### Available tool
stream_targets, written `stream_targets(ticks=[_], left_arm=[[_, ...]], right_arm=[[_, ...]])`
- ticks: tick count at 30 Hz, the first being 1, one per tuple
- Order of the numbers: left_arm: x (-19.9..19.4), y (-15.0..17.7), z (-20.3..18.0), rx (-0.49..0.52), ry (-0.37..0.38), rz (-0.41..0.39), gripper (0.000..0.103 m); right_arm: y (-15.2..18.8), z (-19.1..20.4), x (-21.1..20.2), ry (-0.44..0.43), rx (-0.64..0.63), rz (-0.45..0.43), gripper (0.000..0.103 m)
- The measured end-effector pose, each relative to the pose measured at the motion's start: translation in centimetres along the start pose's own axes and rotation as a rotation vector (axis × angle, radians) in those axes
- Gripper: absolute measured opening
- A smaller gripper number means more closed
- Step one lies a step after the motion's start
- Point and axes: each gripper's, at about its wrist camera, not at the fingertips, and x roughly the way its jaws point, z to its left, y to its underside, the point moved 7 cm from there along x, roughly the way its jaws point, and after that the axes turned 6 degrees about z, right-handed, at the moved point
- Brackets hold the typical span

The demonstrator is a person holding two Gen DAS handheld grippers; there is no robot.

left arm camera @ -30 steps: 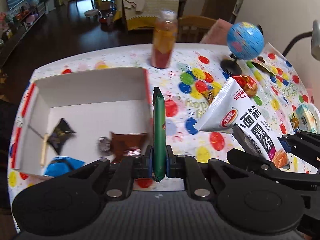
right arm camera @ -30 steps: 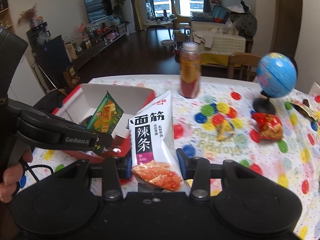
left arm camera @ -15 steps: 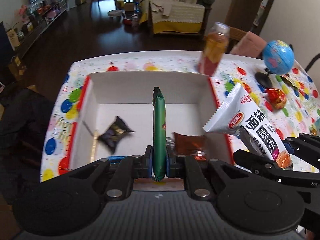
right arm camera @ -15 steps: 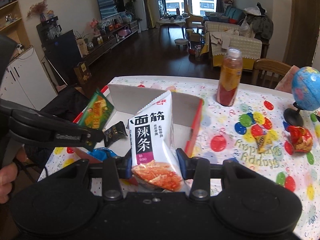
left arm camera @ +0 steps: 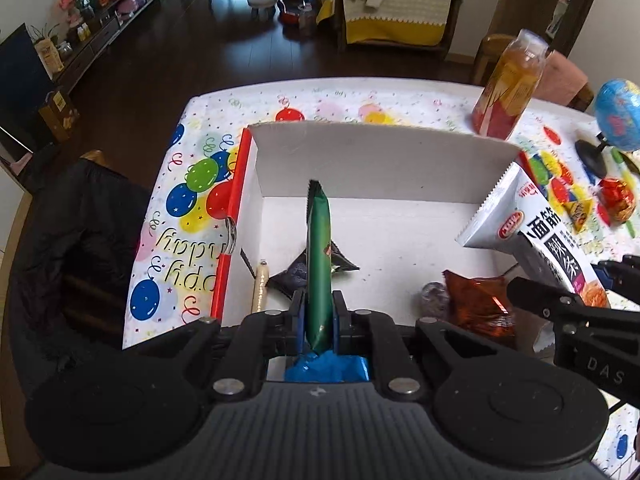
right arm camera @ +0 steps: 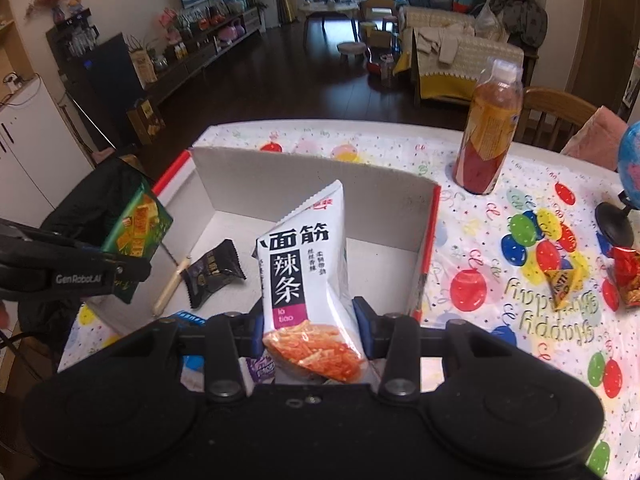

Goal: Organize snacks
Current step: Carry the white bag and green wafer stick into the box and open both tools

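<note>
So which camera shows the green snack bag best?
The right wrist view: the green snack bag shows its printed front there, pinched in the left claw. The left wrist view shows only its thin edge, above the white box.

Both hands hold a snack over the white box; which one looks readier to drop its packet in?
Probably the left gripper: its green packet hangs over the white box, while the right's white packet sits nearer the box's wall.

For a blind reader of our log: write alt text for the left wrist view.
The left gripper, jaws shut on a green snack packet held upright on edge, hangs above an open white box on a balloon-print tablecloth. Inside lie a black packet, a brown packet and a blue packet. At right, the right gripper holds a white packet.
</note>
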Motion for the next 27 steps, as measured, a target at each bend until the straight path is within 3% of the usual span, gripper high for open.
stream_targets(ticks=[13, 23, 27], left_arm=[[4.0, -0.8, -0.7, 0.013, -0.001, 0.076, 0.012], [4.4, 0.1, -1.6, 0.025, 0.003, 0.085, 0.012], [3.8, 0.4, -2.0, 0.029, 0.008, 0.071, 0.012]], right_arm=[[-0.4, -0.5, 5.4, 0.049, -0.025, 0.099, 0.041], [-0.2, -0.9, 5.6, 0.04, -0.017, 0.107, 0.044], [0.2, -0.9, 4.7, 0.029, -0.016, 0.1, 0.051]])
